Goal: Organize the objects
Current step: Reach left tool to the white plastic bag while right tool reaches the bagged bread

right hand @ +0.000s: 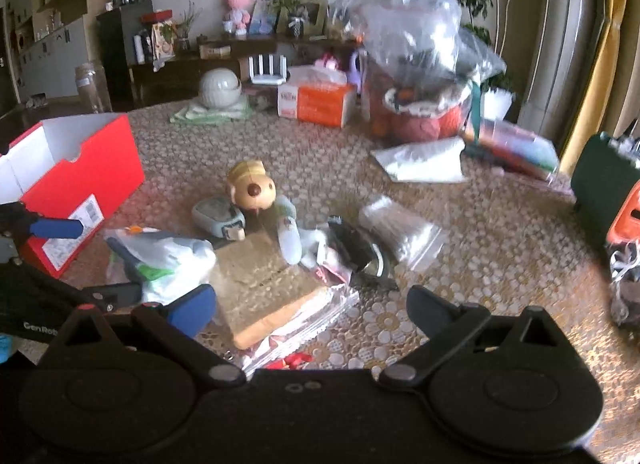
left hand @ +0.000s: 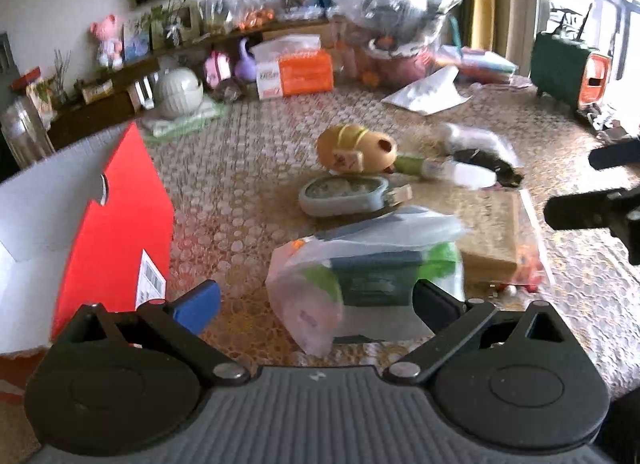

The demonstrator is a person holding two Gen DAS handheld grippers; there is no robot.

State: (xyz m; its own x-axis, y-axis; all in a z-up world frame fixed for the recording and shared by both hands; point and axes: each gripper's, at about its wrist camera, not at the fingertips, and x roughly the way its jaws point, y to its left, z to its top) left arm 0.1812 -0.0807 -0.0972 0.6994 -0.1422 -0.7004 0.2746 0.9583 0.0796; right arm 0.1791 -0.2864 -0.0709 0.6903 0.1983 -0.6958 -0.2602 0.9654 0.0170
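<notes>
My work surface is a table covered with a beige lace-patterned cloth [right hand: 500,224]. The open red cardboard shoebox with a white interior [right hand: 80,168] stands near the table's left edge, its barcode label facing the middle of the table. At the far edge sit a large clear plastic bag bulging with mixed items [right hand: 416,48] and, to its left, an orange-and-white tissue box [right hand: 320,102].

The objects to organize lie in a loose cluster at the table's centre. A flat tan rectangular block inside a clear wrapper [right hand: 264,284] lies nearest my right gripper [right hand: 312,312]. A translucent plastic bag holding a dark green-and-white package [left hand: 360,276] lies just left of the block, directly ahead of my left gripper [left hand: 316,304]; its near end lies between that gripper's fingers, though I cannot tell if they touch it. A yellow-headed plush toy with a brown nose [right hand: 252,184] lies behind the block, touching a grey-blue oval case [right hand: 218,216]. A small clear zip bag with pale contents [right hand: 400,232] lies to the right of the cluster, beside a dark crumpled item that I cannot identify.

My left gripper's jaws are spread wide. My right gripper's jaws are also spread wide and hold nothing.
</notes>
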